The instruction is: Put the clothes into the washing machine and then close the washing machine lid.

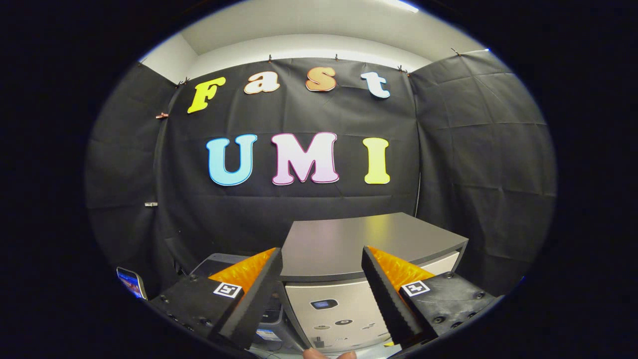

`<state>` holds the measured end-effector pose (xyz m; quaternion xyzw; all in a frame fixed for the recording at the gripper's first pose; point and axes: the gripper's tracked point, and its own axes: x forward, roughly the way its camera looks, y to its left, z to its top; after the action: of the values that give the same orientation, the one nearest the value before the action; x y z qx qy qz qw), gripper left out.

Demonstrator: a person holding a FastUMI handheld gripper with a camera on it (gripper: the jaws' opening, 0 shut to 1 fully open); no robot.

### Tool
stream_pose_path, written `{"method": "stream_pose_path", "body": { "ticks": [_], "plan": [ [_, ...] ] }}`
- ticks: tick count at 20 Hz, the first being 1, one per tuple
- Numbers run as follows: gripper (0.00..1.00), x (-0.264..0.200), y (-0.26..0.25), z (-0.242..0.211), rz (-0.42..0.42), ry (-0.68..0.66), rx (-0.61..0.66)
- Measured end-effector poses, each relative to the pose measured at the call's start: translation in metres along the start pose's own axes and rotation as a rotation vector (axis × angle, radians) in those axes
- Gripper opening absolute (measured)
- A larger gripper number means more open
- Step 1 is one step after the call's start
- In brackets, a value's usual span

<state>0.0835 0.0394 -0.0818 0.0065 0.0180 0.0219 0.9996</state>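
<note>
The washing machine (329, 309) stands just ahead of my fingers, a pale box with a small display and buttons on its front. Its flat grey lid (379, 239) lies down on top, and nothing rests on it. My gripper (321, 252) is open, held level with the lid's front edge, with nothing between its fingers. The black ridged left finger (256, 294) and right finger (386, 294) frame the machine's front panel. A person's fingertips (329, 354) show below the panel, at the near edge.
A dark, box-like object (219, 260) sits left of the machine, partly hidden behind the left finger. A phone (130, 281) with a lit screen stands further left. Black cloth walls close in the booth behind and on both sides.
</note>
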Motion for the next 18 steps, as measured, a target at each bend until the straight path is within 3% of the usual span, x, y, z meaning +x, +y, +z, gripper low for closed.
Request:
{"method": "stream_pose_path", "body": {
  "ticks": [7,18],
  "plan": [
    [1.0,-0.006,-0.002,0.005,0.003,-0.004,-0.011],
    [0.99,-0.018,0.041,0.028,0.088,-0.068,-0.09]
  ]
}}
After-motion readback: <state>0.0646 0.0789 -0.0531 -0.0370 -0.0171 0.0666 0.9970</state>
